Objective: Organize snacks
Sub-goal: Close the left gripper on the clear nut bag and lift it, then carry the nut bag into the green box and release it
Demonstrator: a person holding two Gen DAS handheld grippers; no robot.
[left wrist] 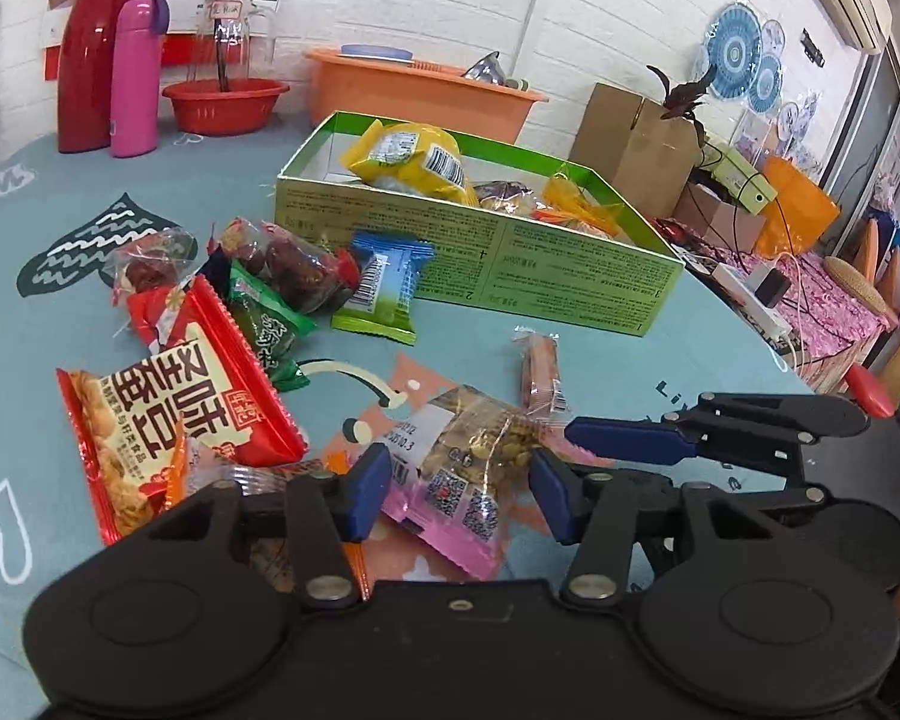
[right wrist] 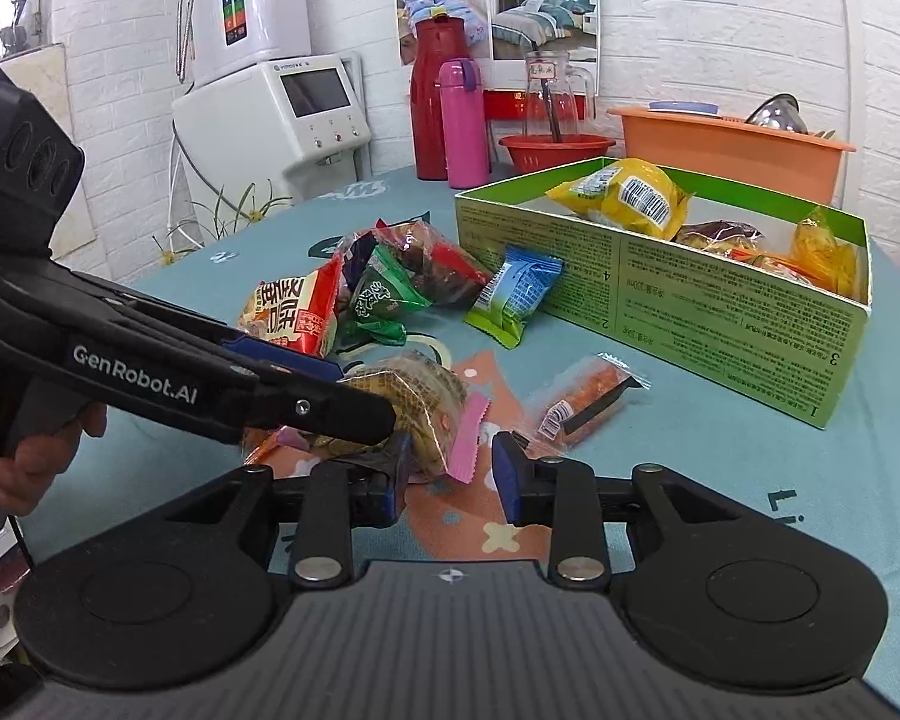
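Observation:
A clear, pink-edged nut packet [left wrist: 468, 468] lies on the blue tablecloth between the pads of my left gripper [left wrist: 461, 495], which is shut on it. In the right wrist view the same left gripper [right wrist: 366, 396] reaches in from the left and pinches that packet [right wrist: 420, 414]. My right gripper [right wrist: 450, 480] stands open, with the packet's pink end just ahead of its gap and untouched. One of its blue fingers [left wrist: 630, 441] shows beside the packet. A green box [left wrist: 480, 252] holds a yellow packet [left wrist: 414, 159] and other snacks. Loose snacks include a red packet [left wrist: 198, 396], a blue-green one [left wrist: 384, 288] and an orange stick [left wrist: 540, 372].
At the back of the table stand a red flask [left wrist: 90, 54], a pink bottle [left wrist: 135, 78], a red bowl [left wrist: 225, 102] and an orange basin [left wrist: 426, 90]. A white dispenser [right wrist: 282, 108] stands off the table's left side. A hand [right wrist: 30, 456] holds the left gripper's handle.

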